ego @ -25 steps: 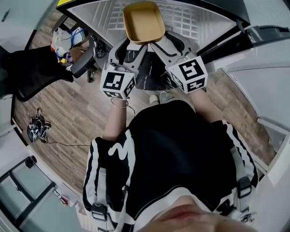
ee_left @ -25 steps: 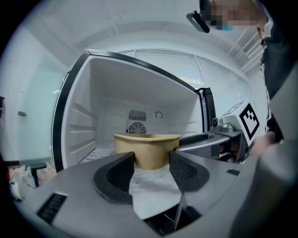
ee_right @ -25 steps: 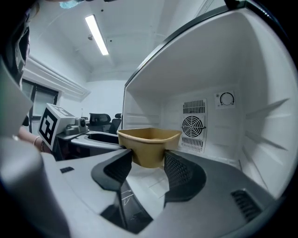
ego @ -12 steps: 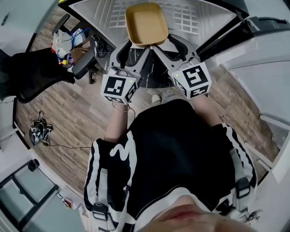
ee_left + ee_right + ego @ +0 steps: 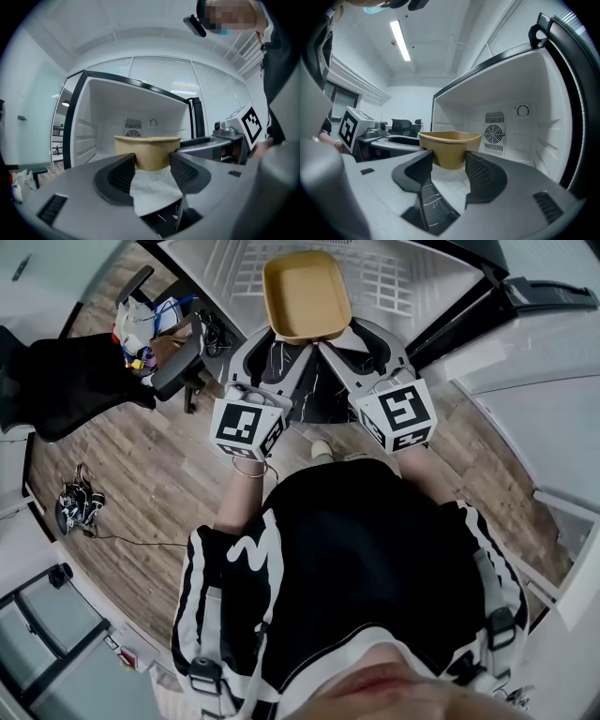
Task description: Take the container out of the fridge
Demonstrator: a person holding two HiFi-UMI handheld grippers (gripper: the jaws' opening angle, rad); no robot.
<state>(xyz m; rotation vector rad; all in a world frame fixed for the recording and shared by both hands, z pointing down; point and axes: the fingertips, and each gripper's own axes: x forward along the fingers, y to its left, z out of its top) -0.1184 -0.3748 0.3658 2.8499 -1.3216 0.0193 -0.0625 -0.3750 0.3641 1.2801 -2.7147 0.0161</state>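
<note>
A tan, empty, rounded-rectangular container is held at the mouth of the open white fridge, over its wire shelf. My left gripper grips its near-left corner and my right gripper its near-right corner. In the left gripper view the container sits between the dark ribbed jaws of the left gripper, both pressing its wall. The right gripper view shows the same: the container is clamped by the right gripper. The other gripper's marker cube shows alongside.
The fridge's back wall has a fan vent and bare white side walls. Its open door stands to the right. A black office chair, a bag of items and cables lie on the wooden floor to the left.
The container and both grippers have shifted a little down-frame and rightward, toward the person. Both grips are unchanged.
</note>
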